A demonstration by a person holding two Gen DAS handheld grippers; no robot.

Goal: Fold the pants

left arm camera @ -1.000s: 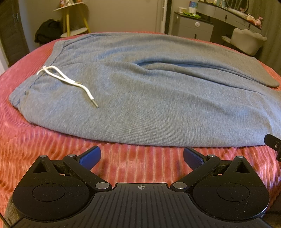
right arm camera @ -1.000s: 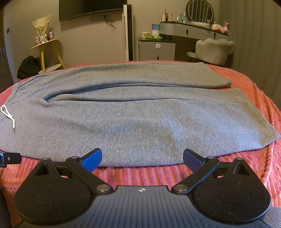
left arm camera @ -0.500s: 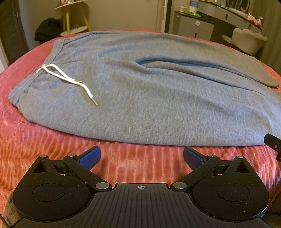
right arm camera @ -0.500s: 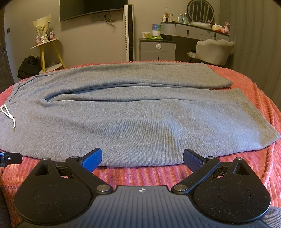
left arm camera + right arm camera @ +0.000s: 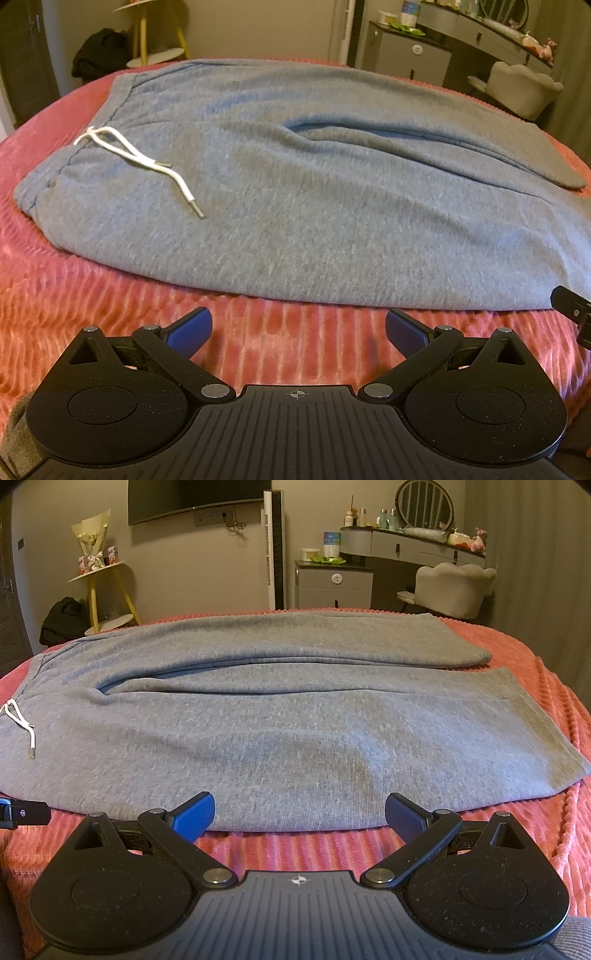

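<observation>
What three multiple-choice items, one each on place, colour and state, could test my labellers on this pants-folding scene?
1. Where does the drawstring lie?
A. at the waistband end
B. at the leg cuffs
C. on the bedspread

2. What colour are the sweatpants?
A. black
B. grey
C. white

3. How is the left hand-held gripper?
A. shut on cloth
B. open, holding nothing
C. shut on the drawstring

Answers: 1 A, the white cord sits at the gathered waist; 2 B, grey knit on the red bedspread; 3 B, its fingers are spread over bare bedspread, short of the pants' edge.
</observation>
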